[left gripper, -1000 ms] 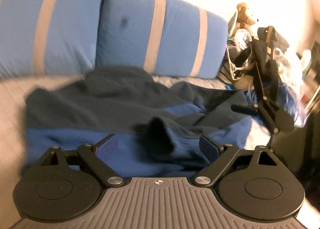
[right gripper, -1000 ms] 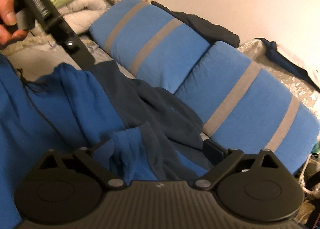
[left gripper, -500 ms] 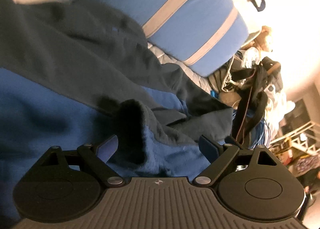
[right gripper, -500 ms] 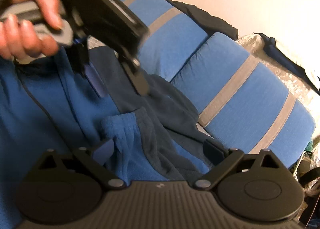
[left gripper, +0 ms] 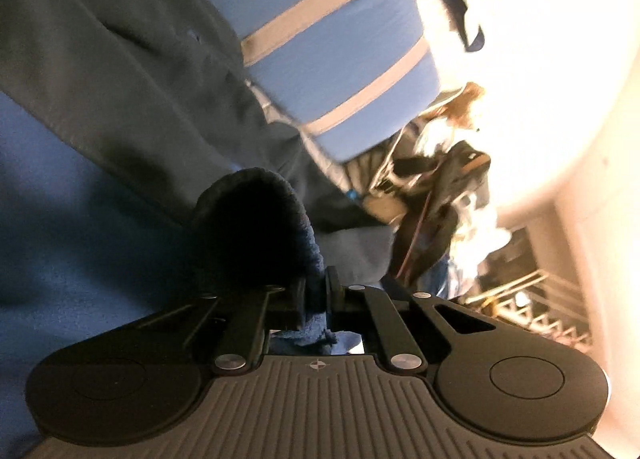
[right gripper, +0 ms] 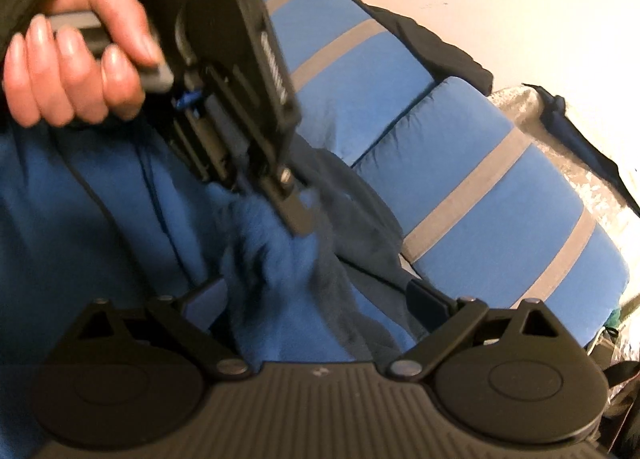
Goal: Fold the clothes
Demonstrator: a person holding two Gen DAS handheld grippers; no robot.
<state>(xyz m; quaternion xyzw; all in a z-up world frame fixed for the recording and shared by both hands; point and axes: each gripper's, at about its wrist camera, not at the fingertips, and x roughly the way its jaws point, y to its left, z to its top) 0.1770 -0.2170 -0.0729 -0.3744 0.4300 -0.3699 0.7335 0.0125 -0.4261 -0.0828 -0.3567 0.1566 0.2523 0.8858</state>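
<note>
Fleece is now pinched in your left tongs (left gripper: 316,301): a second ago they stood wide over the blue and dark grey jacket (right gripper: 100,227), and half a second ago they were still spread around the sleeve cuff (left gripper: 256,227). Now the two fingers have closed on the cuff's edge, with a tuft of blue pile showing between them. Your left hand (right gripper: 76,59) grips the handle from above, seen in the right wrist view, tilted down into the cloth.

Your right tongs (right gripper: 316,299) are wide, their fingers standing either side of a rumpled ridge of the jacket without clamping it.

The jacket lies spread and creased on the bed, its upper part running up against the two blue pillows with grey stripes (right gripper: 480,195). It is not folded as it lies.

With the cuff secured, the sleeve can probably be drawn across the body. Watch that the thick pile does not slip, since only its edge is held.
</note>
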